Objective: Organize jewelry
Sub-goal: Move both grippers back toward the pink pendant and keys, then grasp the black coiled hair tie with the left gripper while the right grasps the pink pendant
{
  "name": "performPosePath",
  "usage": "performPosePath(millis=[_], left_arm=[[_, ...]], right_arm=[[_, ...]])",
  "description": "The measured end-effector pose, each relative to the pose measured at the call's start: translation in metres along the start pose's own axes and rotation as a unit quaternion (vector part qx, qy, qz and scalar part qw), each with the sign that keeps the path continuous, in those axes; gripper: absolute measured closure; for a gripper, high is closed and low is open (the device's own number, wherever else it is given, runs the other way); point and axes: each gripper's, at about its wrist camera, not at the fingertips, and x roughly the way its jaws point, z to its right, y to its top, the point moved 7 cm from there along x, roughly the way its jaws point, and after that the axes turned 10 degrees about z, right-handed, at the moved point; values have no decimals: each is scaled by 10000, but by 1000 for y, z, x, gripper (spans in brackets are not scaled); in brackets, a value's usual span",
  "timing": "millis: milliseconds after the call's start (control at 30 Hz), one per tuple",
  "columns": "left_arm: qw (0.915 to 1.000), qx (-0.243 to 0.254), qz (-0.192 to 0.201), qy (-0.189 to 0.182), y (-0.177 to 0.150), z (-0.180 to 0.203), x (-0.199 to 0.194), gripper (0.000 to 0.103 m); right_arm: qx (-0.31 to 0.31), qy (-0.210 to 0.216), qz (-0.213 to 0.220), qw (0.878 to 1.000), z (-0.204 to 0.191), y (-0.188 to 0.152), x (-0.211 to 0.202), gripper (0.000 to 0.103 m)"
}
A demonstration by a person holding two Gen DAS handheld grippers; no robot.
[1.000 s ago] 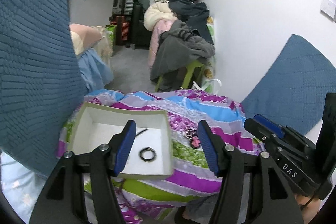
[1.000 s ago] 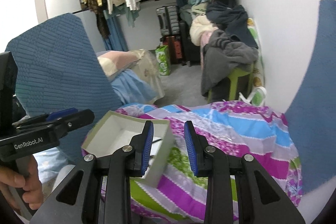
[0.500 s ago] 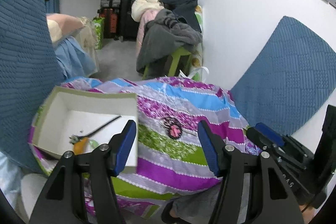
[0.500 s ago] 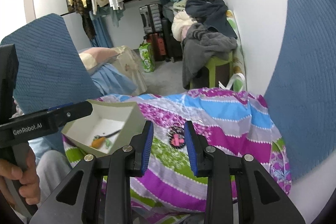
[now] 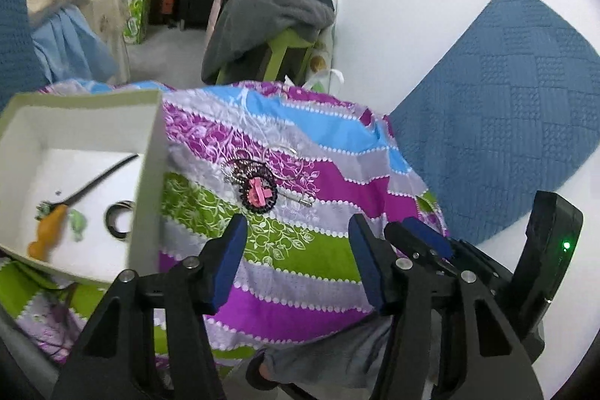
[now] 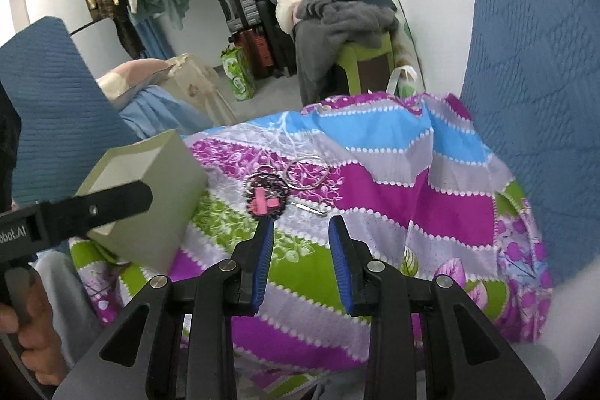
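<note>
A small heap of jewelry with a pink clip on dark beads point(image 5: 258, 194) lies on the striped cloth point(image 5: 307, 250); it also shows in the right wrist view point(image 6: 264, 199), beside a silver ring hoop point(image 6: 306, 172). A grey-green box point(image 5: 152, 152) with a white inside stands at the left and holds a black ring point(image 5: 119, 218), an orange-handled piece point(image 5: 47, 229) and a thin black stick. My left gripper point(image 5: 296, 250) is open and empty, just short of the heap. My right gripper point(image 6: 300, 250) is open narrowly and empty, just below the heap.
The box also shows in the right wrist view point(image 6: 157, 197), with the left gripper's body point(image 6: 75, 212) in front of it. Blue quilted cushions point(image 5: 498, 107) flank the cloth. A green stool piled with clothes point(image 6: 348, 25), suitcases and a clothes rack stand behind.
Both views have swung right and down, from the box toward the jewelry heap, which is now closer and centred. The right gripper's jaws have opened slightly wider.
</note>
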Motion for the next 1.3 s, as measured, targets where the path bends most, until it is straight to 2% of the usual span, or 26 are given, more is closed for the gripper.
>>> performPosePath(millis=[133, 200, 267, 433, 633, 700, 800, 833, 933, 1167, 1300], left_arm=[[9997, -136, -215, 69, -9, -10, 31, 57], [9993, -179, -303, 141, -13, -15, 47, 60], [9989, -197, -377, 215, -16, -20, 63, 67], [9979, -164, -494, 384, -20, -28, 97, 68], [9951, -73, -613, 778, -26, -43, 124, 69], [9951, -98, -611, 771, -26, -46, 129, 70], [9954, -1, -585, 763, -25, -46, 133, 78], [9956, 39, -602, 717, -25, -44, 135, 82], [9956, 258, -597, 670, -25, -38, 136, 103], [9973, 30, -632, 381, -27, -37, 123, 103], [9975, 11, -619, 336, -28, -42, 114, 103]], right_arm=[[336, 200, -256, 9989, 15, 0, 31, 75], [287, 206, -285, 9990, 19, 3, 44, 75], [326, 236, -390, 9984, 24, 2, 56, 75], [417, 312, -608, 9968, 28, -3, 80, 75], [343, 418, -754, 9957, 24, -6, 94, 75], [307, 436, -783, 9955, 24, -7, 97, 75], [298, 447, -820, 9952, 25, -9, 101, 75], [306, 459, -828, 9950, 25, -9, 102, 75], [339, 539, -841, 9944, 23, -9, 104, 75], [259, 641, -947, 9931, 11, -10, 117, 75], [128, 674, -1064, 9920, 3, -15, 123, 75]])
